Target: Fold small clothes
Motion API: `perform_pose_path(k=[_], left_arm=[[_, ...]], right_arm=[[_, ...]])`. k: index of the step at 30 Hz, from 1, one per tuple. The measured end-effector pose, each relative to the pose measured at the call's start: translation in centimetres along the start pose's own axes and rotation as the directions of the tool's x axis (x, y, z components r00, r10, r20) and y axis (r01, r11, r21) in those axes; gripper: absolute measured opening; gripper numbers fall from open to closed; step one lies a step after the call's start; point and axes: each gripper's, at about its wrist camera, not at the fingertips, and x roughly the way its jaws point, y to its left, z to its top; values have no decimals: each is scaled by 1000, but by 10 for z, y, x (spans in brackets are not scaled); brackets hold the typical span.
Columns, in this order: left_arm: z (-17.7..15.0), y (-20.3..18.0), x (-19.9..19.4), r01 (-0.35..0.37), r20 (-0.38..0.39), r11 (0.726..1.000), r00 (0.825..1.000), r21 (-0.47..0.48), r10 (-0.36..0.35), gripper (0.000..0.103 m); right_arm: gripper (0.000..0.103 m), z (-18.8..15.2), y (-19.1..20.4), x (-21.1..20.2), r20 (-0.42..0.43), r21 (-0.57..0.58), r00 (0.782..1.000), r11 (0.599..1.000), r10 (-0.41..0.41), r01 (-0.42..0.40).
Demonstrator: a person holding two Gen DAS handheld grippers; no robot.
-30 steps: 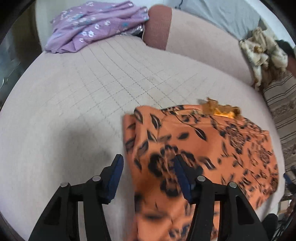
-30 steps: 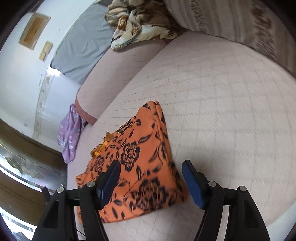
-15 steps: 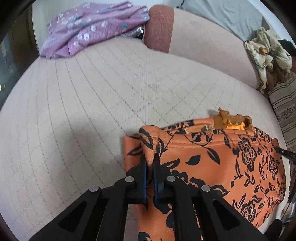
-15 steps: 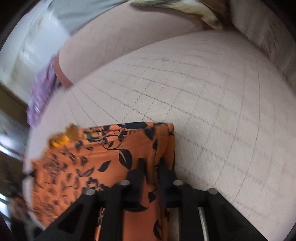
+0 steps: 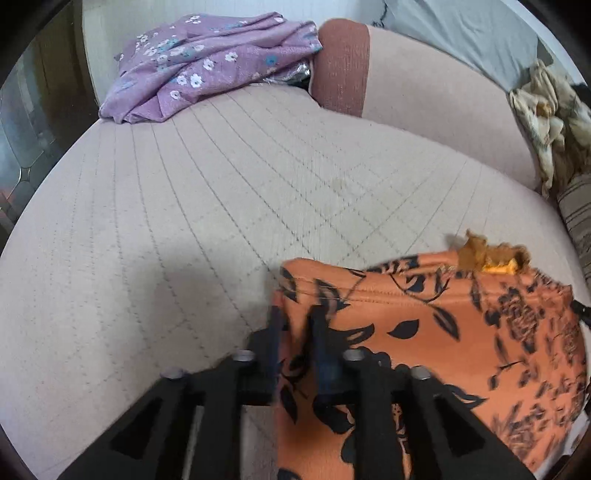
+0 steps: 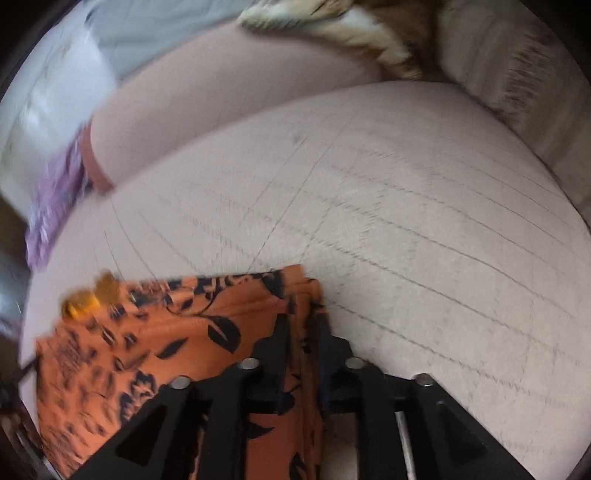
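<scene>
My left gripper (image 5: pixel 297 325) sits at the near left corner of the orange floral garment (image 5: pixel 443 350), which lies on the quilted sofa seat (image 5: pixel 221 221). Its jaws are opening, a narrow gap showing between them with the garment's folded edge standing in that gap; blur keeps me from seeing whether either pad still presses the cloth. The lower part of the garment is cut off by the picture's edge and by the gripper's black frame. Beyond the fingertips and to the right, a crumpled orange-yellow trim (image 5: pixel 491 254) pokes up at the garment's far edge; I cannot make out what it is. Far ahead and to the left, a purple flowered cloth (image 5: pixel 207 66) is heaped at the seat's end.

My right gripper (image 6: pixel 299 328) straddles the garment's (image 6: pixel 166 339) right-hand edge, where several layers stack up. Its jaws are opening too, with that layered edge running between them; this view is smeared, so contact at the pads is beyond telling. Left of the fingers the garment spreads away and runs out of frame. A patterned cream-and-brown fabric (image 6: pixel 351 33) far ahead is only a blur, partly cropped at the top.
</scene>
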Motion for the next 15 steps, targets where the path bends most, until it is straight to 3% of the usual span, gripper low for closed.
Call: perform_pose_path(k=[1,2,4,7,9,12,13,14,15], left_arm=[[1,3,-8,-8,12,1000,1000,-9,8,30],[1,6,-14,-6,20,1000,1000,-19,7,30],[-6,12,-36,17,50,998,999,-56,-14,31],[-28,12,-71,54,80,997,996,-50,-50,45],[-46,6,-88,64,95,997,994,-33,-61,60],[-87,-8,-107,102,86,995,991,8,-103,68],[-99,-12,-105,103,74,994,992,21,-104,71],[-111,-15,-100,94,51,995,994,30,-96,73],[-121,-18,-93,77,15,997,997,33,-77,72]], right_arm=[[67,-1,-2,-9,15,3,1000,1000,-10,10],[71,-2,-2,-22,43,-5,999,1000,-18,18],[71,-3,0,-49,98,-11,995,1000,-5,6],[71,-18,9,-93,133,7,978,987,159,-161],[75,-38,21,-111,110,-2,942,948,316,-318],[82,-81,31,-113,29,24,860,860,509,-509],[82,-93,31,-105,5,55,847,846,531,-531],[82,-104,24,-93,-24,92,850,848,526,-522],[81,-116,16,-77,-63,132,871,869,487,-476]])
